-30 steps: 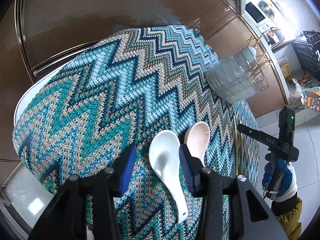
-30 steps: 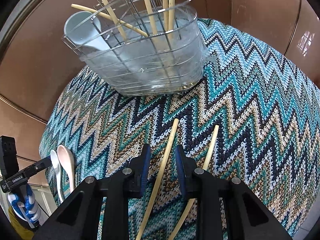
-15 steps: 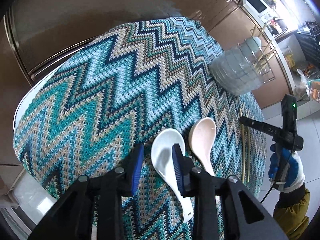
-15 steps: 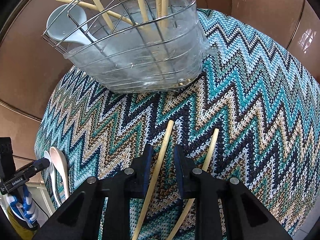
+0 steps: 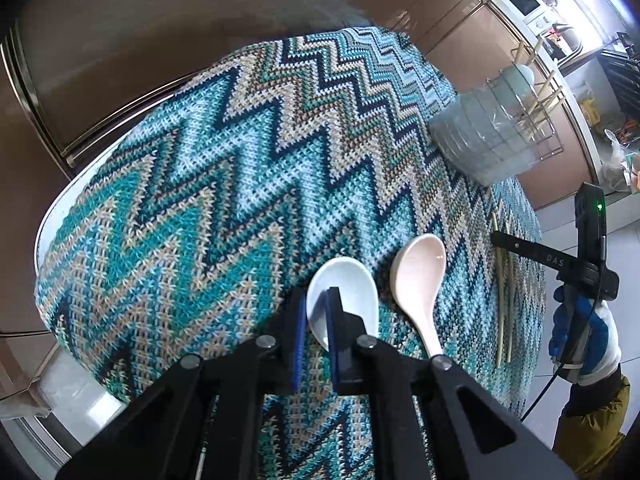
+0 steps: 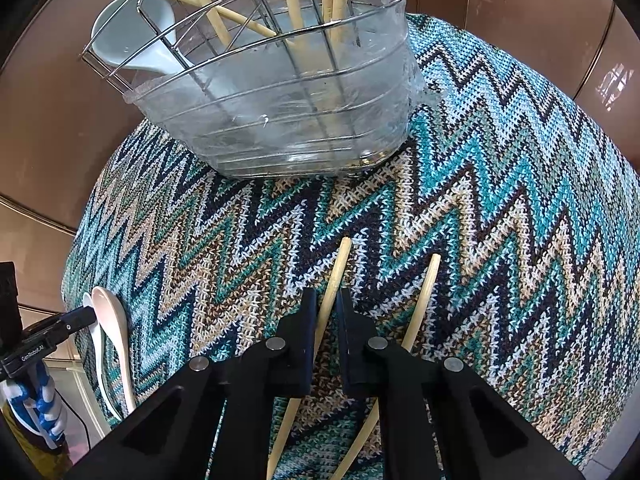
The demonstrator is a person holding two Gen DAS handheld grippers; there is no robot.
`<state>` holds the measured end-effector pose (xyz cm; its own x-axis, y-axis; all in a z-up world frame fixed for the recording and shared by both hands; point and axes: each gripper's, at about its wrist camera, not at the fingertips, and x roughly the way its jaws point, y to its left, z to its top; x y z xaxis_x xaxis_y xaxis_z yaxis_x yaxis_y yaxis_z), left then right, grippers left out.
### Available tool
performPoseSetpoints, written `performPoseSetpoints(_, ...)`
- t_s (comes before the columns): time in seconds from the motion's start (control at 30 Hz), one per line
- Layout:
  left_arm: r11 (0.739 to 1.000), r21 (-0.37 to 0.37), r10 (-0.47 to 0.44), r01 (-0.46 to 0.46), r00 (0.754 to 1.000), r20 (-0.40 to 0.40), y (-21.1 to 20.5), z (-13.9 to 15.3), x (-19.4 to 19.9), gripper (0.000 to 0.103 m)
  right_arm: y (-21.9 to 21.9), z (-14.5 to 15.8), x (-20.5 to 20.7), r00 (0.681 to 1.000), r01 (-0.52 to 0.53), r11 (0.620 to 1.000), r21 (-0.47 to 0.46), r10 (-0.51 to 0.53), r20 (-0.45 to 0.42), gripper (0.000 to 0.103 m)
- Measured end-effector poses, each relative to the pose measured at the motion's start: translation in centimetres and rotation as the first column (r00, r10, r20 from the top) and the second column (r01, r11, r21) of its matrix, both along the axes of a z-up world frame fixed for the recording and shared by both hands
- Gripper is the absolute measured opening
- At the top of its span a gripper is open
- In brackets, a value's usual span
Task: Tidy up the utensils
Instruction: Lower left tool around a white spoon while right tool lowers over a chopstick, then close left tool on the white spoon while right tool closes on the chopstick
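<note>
White spoon (image 5: 352,292) lies bowl-up on the zigzag knit cloth (image 5: 224,184), near the cloth's front edge on the left side of the table. Left gripper (image 5: 316,312) is nearly closed across the left rim of that spoon's bowl: blue pads sit one on each side of the rim, only a narrow gap left. Cannot tell whether the pads actually press the rim. Spoon looks flat on the cloth.

Pink spoon (image 5: 420,276) lies just beside the white one on its right, bowl-up, handle toward the camera, not touched by either gripper.

Right gripper (image 6: 326,312) is closed to a thin slot around the left chopstick (image 6: 336,276); the stick runs between the fingers and sticks out ahead of the tips. It appears to rest on the cloth. Contact not confirmable. Second chopstick (image 6: 424,300) lies just right of the fingers, roughly parallel, outside the grip.

Wire utensil rack (image 6: 240,52) with a clear plastic tray (image 6: 304,120) around its base stands at the far edge of the cloth, well ahead of the right gripper. It holds several chopsticks standing tilted plus a pale blue spoon (image 6: 132,36) on its left side.

Brown glossy cabinet fronts (image 5: 160,40) run behind the table.
</note>
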<state>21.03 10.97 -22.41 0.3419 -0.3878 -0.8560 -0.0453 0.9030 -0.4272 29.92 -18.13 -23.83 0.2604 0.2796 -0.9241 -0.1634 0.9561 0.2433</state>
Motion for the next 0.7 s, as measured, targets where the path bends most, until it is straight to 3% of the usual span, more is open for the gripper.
performPoseSetpoints(0.33,1.000,0.002,-0.010,0.010,0.999,0.047,-0.1,1.1,-0.7,0.004,-1.7,1.0,-1.7,1.000,0.017,0.997,0.080,-0.018,0.018,0.006)
performPoseSetpoints(0.7,1.000,0.023,0.002,-0.004,0.993,0.115,0.5,3.2,-2.7,0.004,-2.4,5.4,-5.6,0.993,-0.028,0.992,0.124,0.012,0.121,0.005)
